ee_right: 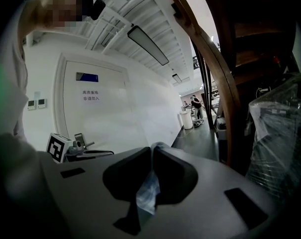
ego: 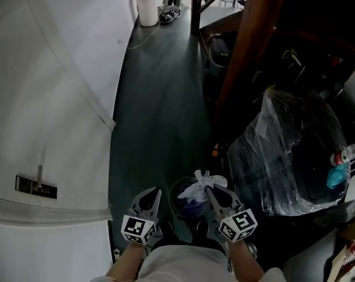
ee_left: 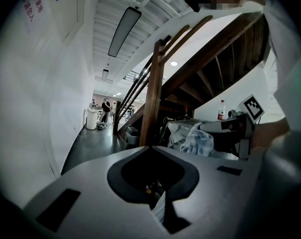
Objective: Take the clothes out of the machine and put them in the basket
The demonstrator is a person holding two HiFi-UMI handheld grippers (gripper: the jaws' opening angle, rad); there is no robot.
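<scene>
**Head view, entry: garment over basket, drop-off step**

- Right hand-held gripper (ego: 211,191): clenched on a pale crumpled garment (ego: 202,183). The right gripper view shows its jaws pressed together with fabric pinched and trailing down between them.
- Left hand-held gripper (ego: 152,194): jaws closed tip to tip and carrying no garment. A small pale scrap sits low in the gap; I cannot tell what it is.
- Garment, place: just above the dark round basket (ego: 172,194), at 6 o'clock in the frame. It overlaps the basket's 1 o'clock rim. Bluish cloth already lies inside.
- Machine: not identifiable in any view.
- Step in hand, as judged: delivery of one garment to the basket, with the release not yet made.
- Next move, as judged: bring the fabric wholly over the opening, then part the right jaws so that it falls inside rather than draping over the rim.
- Edges:
  - The white wall (ego: 48,98) runs along 9 o'clock.
  - A plastic-wrapped bulk (ego: 283,151) crowds 3 o'clock, close to the right gripper.
  - A wooden stair post (ego: 250,46) stands at 1 o'clock.
- Open room: the dark floor (ego: 159,110) is clear towards 12 o'clock. The left side has the freer swing.
</scene>
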